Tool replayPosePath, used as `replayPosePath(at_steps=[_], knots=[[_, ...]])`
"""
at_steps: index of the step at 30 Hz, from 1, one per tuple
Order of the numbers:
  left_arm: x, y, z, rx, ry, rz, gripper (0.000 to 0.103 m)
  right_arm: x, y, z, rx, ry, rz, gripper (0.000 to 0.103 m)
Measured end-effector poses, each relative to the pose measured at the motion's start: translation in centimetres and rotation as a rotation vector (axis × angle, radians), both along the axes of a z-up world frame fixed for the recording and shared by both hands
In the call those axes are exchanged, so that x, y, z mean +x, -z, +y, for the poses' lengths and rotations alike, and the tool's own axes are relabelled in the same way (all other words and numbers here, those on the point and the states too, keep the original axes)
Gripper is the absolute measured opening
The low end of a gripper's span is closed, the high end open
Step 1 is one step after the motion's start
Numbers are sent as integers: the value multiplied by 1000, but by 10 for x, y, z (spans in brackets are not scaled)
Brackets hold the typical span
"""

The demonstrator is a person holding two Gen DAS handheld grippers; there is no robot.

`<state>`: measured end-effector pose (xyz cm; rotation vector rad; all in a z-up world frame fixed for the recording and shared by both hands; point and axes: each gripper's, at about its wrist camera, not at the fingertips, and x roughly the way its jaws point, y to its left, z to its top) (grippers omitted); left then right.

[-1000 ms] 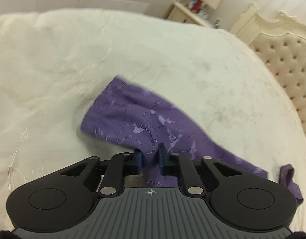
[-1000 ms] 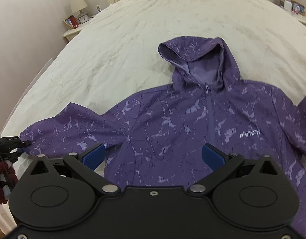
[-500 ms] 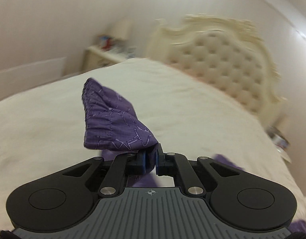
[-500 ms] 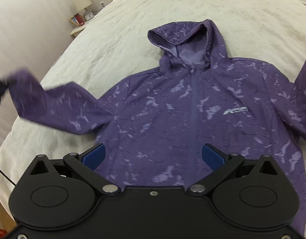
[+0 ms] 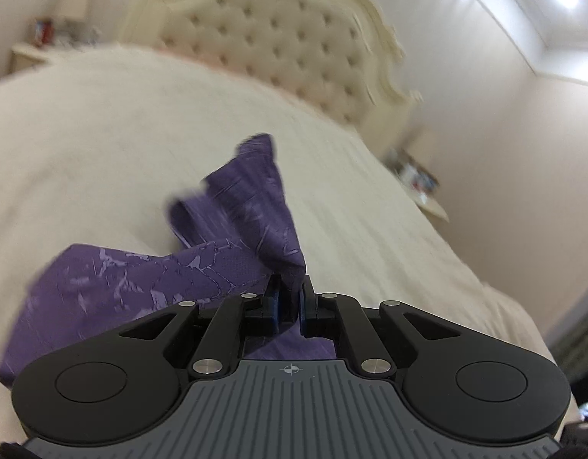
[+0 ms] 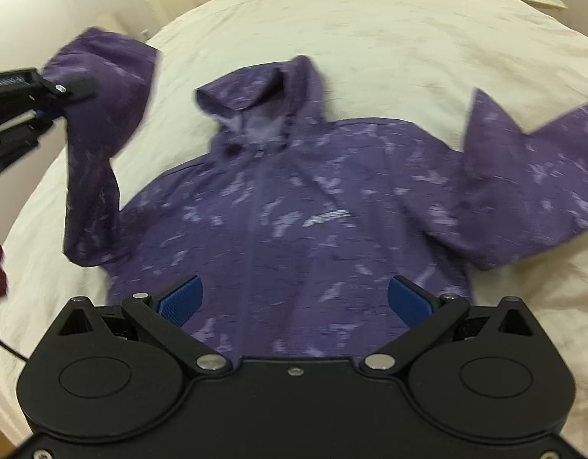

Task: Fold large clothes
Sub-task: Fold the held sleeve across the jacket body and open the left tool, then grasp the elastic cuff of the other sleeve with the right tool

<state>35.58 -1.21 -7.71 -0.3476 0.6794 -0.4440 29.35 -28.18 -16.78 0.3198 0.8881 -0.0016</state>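
Jacket (image 6: pixel 294 210) hood (image 6: pixel 255 91) twd headboard (image 5: pixel 278 38)

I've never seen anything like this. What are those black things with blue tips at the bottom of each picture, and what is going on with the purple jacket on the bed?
There is no robot here: a person holds a pair of hand-held tongs in each hand, and each carries a wide-angle camera looking along its fingers. One picture comes from the left tongs, the other from the right tongs. A purple hooded jacket lies front-up on a cream bed. The left tongs are shut on the end of one sleeve, lifted off the bed. The right tongs are open above the jacket's lower part, holding nothing. The far sleeve lies on the bed.
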Motion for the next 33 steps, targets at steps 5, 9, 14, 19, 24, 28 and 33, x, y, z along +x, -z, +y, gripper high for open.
replayPosePath(at_steps=[5,9,14,19,24,28,33], knots=[[11,28,-22,15,99,104,27,-2,11,-17,-13,58,35,102],[11,28,-26,63,182,110,37,-1,22,-23,-27,76,70,102],[-16,25,5,154,214,38,51,11,30,-26,-39,82,88,102],[9,48,47,314,63,90,51,35,31,-21,-38,51,70,102],[35,69,113,399,-146,182,51,66,45,-18,-31,34,91,102],[51,88,149,418,-233,261,51,86,66,-18,-26,41,148,93],[45,121,166,360,-202,410,51,101,89,-20,0,74,227,85]])
